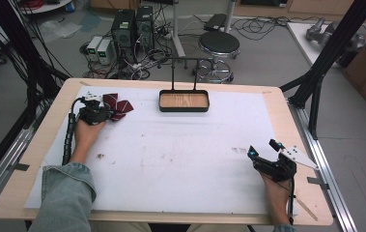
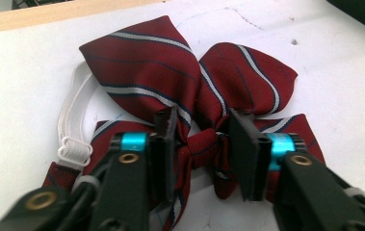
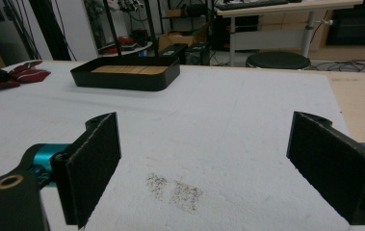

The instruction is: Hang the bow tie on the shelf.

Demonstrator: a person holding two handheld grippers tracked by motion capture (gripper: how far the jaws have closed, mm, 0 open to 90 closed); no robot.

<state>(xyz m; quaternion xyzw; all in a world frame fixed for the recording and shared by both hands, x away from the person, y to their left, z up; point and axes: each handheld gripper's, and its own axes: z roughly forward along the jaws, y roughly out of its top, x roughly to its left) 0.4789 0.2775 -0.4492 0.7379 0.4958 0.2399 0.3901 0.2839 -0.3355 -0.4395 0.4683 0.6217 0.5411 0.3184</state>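
Left gripper point(image 2: 198, 144), jaws narrowly open astride the dark-red striped fabric bow tie's point(image 2: 189, 91) knot, may pinch only loose cloth and slip; right gripper point(image 3: 204, 163) gapes wide, empty.

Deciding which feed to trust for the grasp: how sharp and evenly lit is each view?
Left gripper view: bow tie sharp, evenly lit. Right gripper view: tray clear, near jaws soft-edged. High view: even light, no glare, left gripper small.

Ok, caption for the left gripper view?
Left hand-held gripper straddling the knot of a striped maroon bow tie on white paper.
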